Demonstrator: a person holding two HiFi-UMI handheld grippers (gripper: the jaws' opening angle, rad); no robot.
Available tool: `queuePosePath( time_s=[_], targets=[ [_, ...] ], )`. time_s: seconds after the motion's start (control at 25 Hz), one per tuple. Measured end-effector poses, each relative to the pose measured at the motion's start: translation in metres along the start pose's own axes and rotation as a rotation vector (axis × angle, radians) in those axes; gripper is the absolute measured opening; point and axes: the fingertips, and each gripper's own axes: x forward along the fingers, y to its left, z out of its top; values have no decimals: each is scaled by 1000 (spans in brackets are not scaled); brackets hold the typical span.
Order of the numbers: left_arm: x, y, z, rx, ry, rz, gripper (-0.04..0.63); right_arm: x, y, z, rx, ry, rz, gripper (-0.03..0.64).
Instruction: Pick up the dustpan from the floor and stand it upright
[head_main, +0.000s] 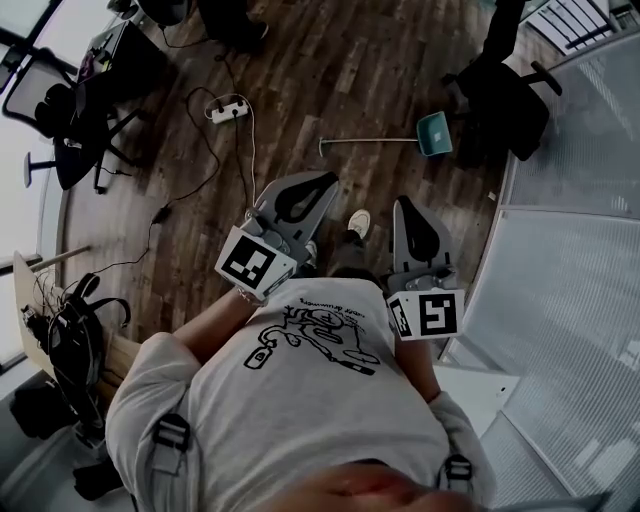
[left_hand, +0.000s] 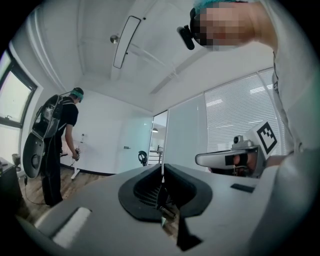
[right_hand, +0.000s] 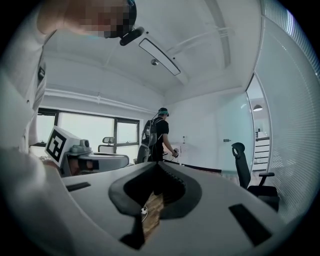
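At upper right the dustpan (head_main: 435, 133) lies flat, unreached; left gripper (head_main: 305, 190) and right gripper (head_main: 412, 212), jaws together and empty, must approach.

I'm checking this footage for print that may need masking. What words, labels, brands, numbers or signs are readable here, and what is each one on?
No text reads clearly.
T-shirt: one line of lettering above the drawing, upside down in the head view, too blurred to read.
Marker cubes: black-and-white square patterns only, no letters or numbers.
Dustpan: no label visible.
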Motion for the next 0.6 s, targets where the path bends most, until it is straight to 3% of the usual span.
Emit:
queuePosePath(
  time_s=[0.2, 0.6],
  targets=[
    [53, 11, -7, -15, 13, 14, 14, 23, -50, -1, 4, -6, 6, 6],
    [203, 4, 1, 1, 10, -10, 14, 51, -197, -1, 13, -6, -15, 6]
  ],
)
